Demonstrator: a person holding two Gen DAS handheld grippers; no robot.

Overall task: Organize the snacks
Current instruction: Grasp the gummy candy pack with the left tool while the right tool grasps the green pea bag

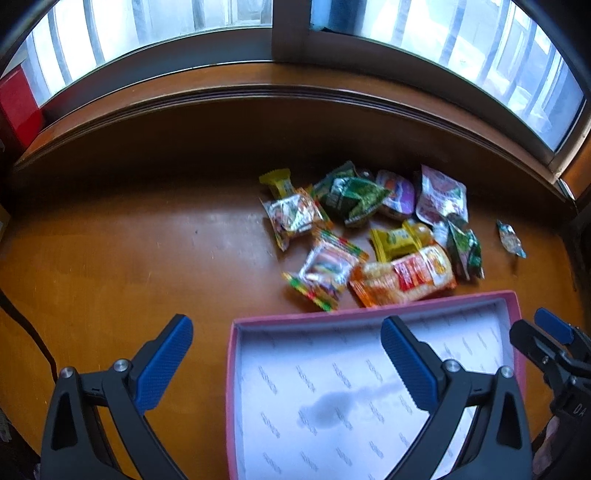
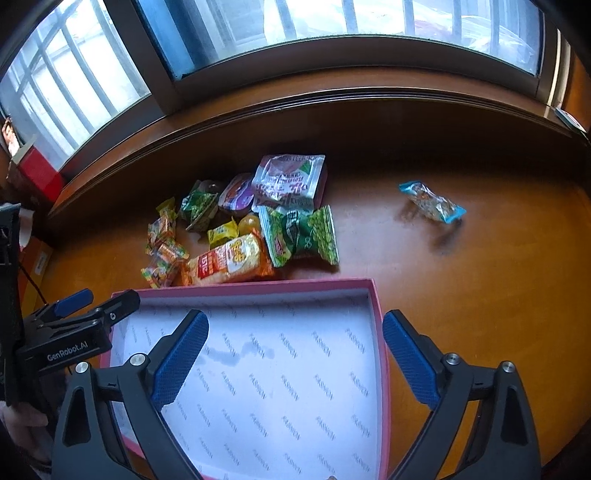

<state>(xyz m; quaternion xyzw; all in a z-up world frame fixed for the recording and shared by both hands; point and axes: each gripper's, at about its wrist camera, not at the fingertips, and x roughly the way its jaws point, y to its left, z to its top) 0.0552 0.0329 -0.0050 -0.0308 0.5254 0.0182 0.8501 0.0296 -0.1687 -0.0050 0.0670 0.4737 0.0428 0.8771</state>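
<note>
Two handheld grippers hang side by side above a pink box (image 2: 380, 332), both with their blue-padded jaws spread wide and holding nothing. The left gripper (image 1: 286, 363) straddles the box's left wall, one finger over bare wood and the other over the box's white lining. The right gripper (image 2: 295, 360) straddles the box's right wall in the same way.

The box is shallow and lidless, lined with white paper printed with small repeated grey words, with a dark smudge on the lining. It sits on a glossy brown wooden table (image 2: 480, 295).

Just beyond the box's far wall lies the pile of snacks (image 2: 240, 221), a loose heap of small crinkled packets. An orange packet (image 2: 231, 264) lies nearest the box, almost touching its far wall. A green packet (image 2: 303, 234) lies just beside it, and a silver and red pouch (image 2: 290, 181) lies farther back. Well apart from the heap, beyond the box's right far corner, sits a lone blue-edged packet (image 2: 432, 201).

Behind everything runs a barred window (image 2: 332, 22).
</note>
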